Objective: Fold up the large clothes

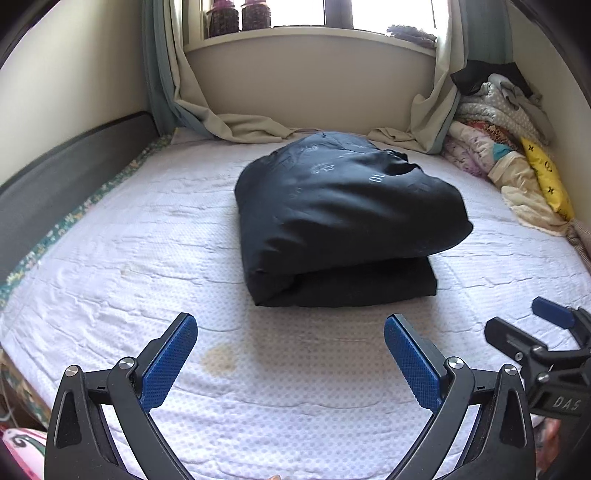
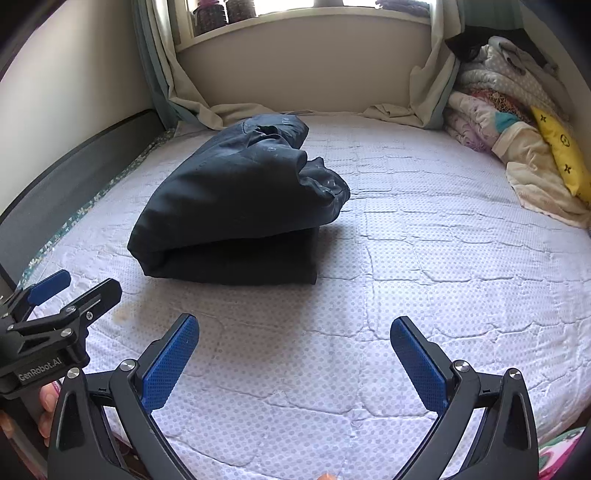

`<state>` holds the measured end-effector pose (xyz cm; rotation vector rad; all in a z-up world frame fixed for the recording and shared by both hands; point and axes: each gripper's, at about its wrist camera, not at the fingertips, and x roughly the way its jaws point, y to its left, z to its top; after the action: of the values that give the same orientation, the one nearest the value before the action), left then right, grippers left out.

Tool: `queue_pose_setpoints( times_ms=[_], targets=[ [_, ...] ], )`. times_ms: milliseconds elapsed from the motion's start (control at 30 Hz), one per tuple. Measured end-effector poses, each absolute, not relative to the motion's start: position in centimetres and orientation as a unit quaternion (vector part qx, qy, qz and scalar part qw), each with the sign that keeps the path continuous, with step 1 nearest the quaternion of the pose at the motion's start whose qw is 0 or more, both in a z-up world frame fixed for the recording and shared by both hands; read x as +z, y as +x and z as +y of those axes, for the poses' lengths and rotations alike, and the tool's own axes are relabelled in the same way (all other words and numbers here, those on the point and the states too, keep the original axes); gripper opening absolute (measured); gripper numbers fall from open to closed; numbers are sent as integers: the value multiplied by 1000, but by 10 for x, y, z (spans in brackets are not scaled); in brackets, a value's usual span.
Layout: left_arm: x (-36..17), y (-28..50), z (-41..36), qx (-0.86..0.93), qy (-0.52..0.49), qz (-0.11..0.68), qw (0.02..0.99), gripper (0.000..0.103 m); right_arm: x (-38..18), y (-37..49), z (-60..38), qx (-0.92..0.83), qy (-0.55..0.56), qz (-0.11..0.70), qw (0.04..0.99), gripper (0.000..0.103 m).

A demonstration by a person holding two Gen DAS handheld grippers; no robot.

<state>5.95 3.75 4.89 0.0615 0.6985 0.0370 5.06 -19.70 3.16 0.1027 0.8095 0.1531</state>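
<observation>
Left wrist view: left gripper hovers wide open and empty over the mattress, short of the folded dark garment; right gripper likewise.

Daylight enters from the blown-out window at the far wall; panes glare white, no detail. The white quilted mattress cover is evenly bright. The folded dark navy garment casts a soft shadow to its right. Focus sharp centrally; strong fisheye bending, dark vignette at corners.
</observation>
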Motion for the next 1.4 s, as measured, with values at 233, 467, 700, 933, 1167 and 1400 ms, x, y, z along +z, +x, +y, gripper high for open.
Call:
queue_pose_setpoints(
  times_ms=[233, 467, 700, 933, 1167, 1400],
  targets=[
    [41, 62, 39, 18, 29, 354, 935, 103, 27, 52, -200, 65, 53, 399, 913, 103],
    [40, 63, 36, 17, 31, 354, 934, 103, 25, 52, -203, 65, 57, 400, 913, 103],
    [39, 65, 36, 19, 29, 354, 935, 103, 23, 52, -202, 63, 56, 403, 911, 103],
    [39, 65, 37, 24, 30, 353, 935, 103, 21, 52, -200, 61, 53, 405, 911, 103],
    [38, 65, 37, 29, 31, 355, 934, 103, 19, 51, -198, 57, 51, 406, 911, 103],
    [38, 64, 37, 28, 31, 356, 933, 103, 17, 50, -197, 55, 52, 408, 910, 103]
  ],
)
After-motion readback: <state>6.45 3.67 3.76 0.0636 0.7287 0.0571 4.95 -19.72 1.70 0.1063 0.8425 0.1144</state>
